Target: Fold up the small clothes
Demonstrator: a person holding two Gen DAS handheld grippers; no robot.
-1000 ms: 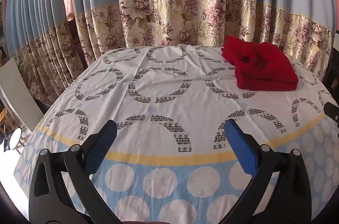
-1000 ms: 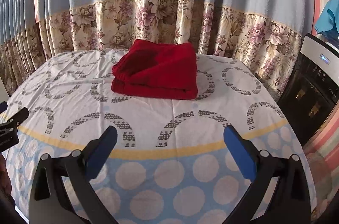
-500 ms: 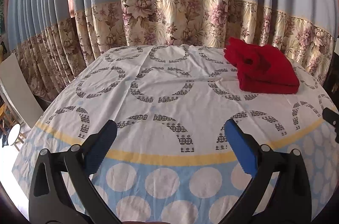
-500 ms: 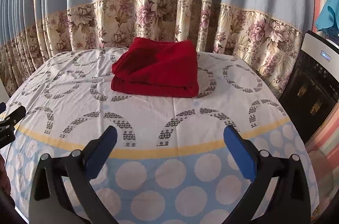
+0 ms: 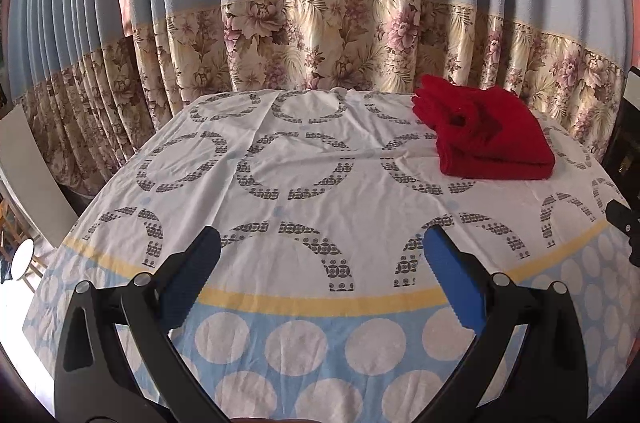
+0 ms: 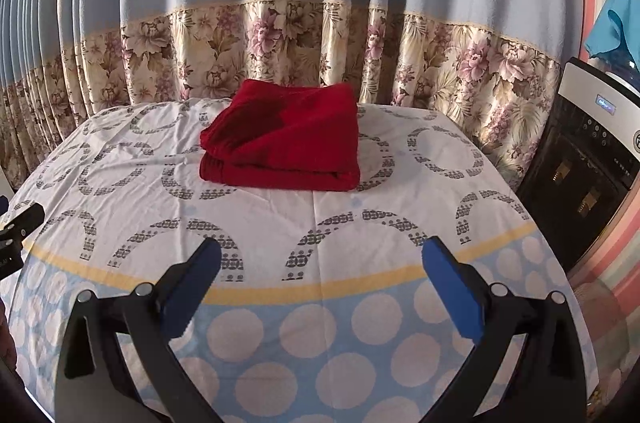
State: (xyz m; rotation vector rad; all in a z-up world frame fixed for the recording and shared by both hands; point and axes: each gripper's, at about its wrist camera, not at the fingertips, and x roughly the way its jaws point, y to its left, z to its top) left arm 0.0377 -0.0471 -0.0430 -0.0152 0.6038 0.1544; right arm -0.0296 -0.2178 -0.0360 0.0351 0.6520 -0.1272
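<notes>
we hold our left gripper (image 5: pixel 320 279) and right gripper (image 6: pixel 320 279) side by side, jaws spread wide, gripping nothing.

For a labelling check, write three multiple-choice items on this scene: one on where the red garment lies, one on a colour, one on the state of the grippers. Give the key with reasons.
1. Where does the red garment lie?
A. on the far part of the tablecloth, near the curtain
B. between the right gripper's fingers
C. on the floor

2. What colour are the gripper pads?
A. yellow
B. blue
C. white

3. How do the left gripper and right gripper stand?
A. both shut on cloth
B. one open, one shut
C. both open and empty

Key: 1 A, it sits folded by the curtain. 2 B, the pads are blue. 3 C, only tablecloth shows between each spread pair of fingers.
</notes>
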